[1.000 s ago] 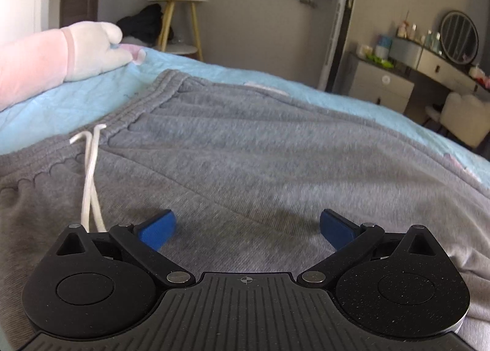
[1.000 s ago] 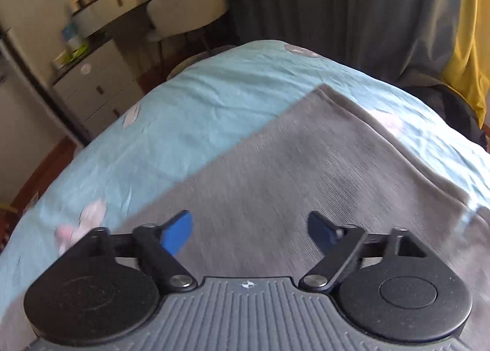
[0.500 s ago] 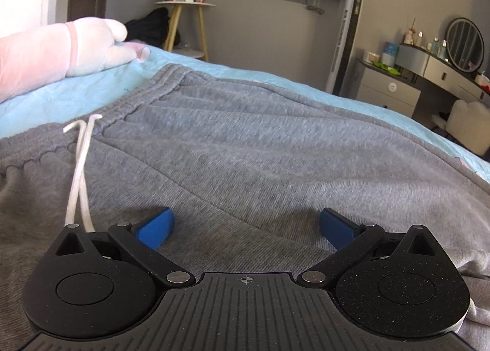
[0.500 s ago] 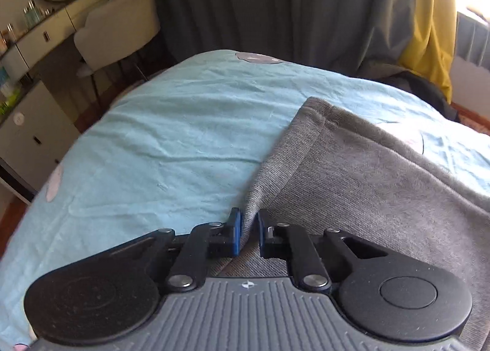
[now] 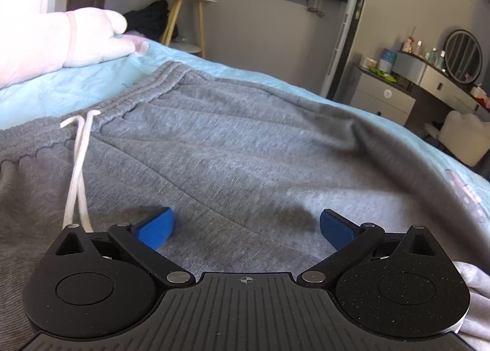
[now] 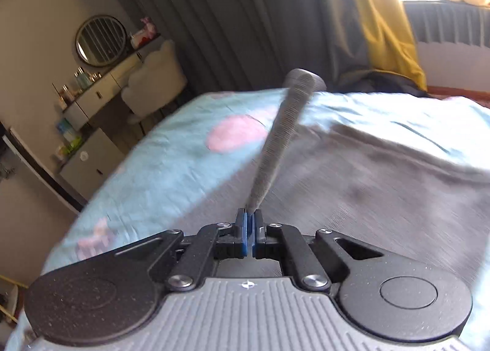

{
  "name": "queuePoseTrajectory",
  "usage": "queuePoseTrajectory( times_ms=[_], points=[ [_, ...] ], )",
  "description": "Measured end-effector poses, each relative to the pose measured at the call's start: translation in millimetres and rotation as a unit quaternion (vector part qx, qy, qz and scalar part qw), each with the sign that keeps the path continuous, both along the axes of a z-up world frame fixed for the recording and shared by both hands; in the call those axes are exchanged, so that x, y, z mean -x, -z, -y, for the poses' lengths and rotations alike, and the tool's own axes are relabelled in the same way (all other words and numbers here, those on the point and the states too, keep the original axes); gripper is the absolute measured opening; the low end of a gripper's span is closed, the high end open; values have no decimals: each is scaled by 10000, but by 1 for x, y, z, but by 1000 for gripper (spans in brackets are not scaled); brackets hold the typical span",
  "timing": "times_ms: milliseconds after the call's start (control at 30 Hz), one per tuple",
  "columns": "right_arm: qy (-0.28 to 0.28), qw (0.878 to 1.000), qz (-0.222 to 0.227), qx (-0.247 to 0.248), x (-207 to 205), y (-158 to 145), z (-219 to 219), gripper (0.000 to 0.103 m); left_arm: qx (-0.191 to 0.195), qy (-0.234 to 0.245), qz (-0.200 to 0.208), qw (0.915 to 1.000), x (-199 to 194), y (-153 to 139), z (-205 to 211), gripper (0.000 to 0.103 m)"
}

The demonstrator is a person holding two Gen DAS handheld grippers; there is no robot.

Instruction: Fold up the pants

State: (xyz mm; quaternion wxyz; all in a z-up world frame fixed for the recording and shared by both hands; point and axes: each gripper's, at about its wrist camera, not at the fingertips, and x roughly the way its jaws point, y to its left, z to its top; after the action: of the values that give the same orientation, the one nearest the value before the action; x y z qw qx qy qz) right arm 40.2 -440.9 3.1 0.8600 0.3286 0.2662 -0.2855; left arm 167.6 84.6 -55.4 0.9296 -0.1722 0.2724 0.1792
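Grey sweatpants [image 5: 245, 149] lie on the bed [image 6: 159, 167] — your right tool [image 6: 250, 222] pinches the hem to fold; left tool [image 5: 245, 225] gapes, empty.

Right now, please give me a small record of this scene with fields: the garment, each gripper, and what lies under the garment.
garment: grey pants, spread on the bed, waistband with white drawstring toward the left in the left wrist view
left gripper: open, low over the pants, holding nothing
right gripper: shut on a lifted edge of the pants, which rises as a thin ridge of fabric in front of the fingers
surface: light blue bedsheet with pink patches
other: pink and white plush toy beyond the waistband
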Motion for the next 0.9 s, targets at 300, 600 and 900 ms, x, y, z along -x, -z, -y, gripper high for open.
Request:
queuePoseTrajectory(
  times_ms=[300,600,900],
  points=[
    [121,9888,342,-1447,45,50,37,15,1227,664,91,9902,6,-22,-17,103],
    [369,9642,1206,-2332,31,80,58,26,1883,1482,-247,9706,-69,-45,-19,103],
    [379,9509,1454,-2706,19,91,77,26,2625,1077,-911,9546,-158,-11,-18,76]
  ],
)
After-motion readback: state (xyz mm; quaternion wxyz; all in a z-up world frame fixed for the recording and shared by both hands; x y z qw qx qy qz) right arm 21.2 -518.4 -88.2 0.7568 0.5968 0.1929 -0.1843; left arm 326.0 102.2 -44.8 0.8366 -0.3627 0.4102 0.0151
